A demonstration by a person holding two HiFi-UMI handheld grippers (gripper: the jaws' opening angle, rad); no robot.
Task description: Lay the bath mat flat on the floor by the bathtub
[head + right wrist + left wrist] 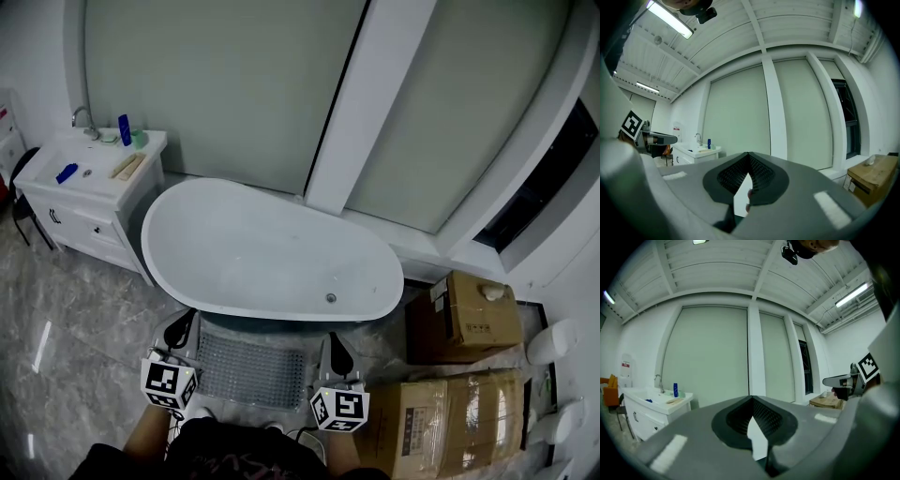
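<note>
A grey studded bath mat [251, 370] lies spread on the marble floor against the near side of the white oval bathtub [272, 248]. My left gripper [181, 328] hovers at the mat's far left corner and my right gripper [335, 352] at its far right corner, both pointing toward the tub. In the left gripper view the left gripper [751, 399] has its jaw tips touching, and only the white tub shows behind them. The right gripper [748, 155] looks the same in its own view. No mat shows between either pair of jaws.
A white sink cabinet [89, 192] with bottles stands left of the tub. Two cardboard boxes [473, 314] [450, 422] sit on the floor at the right. Tall window panels rise behind the tub. The person's legs are at the bottom edge.
</note>
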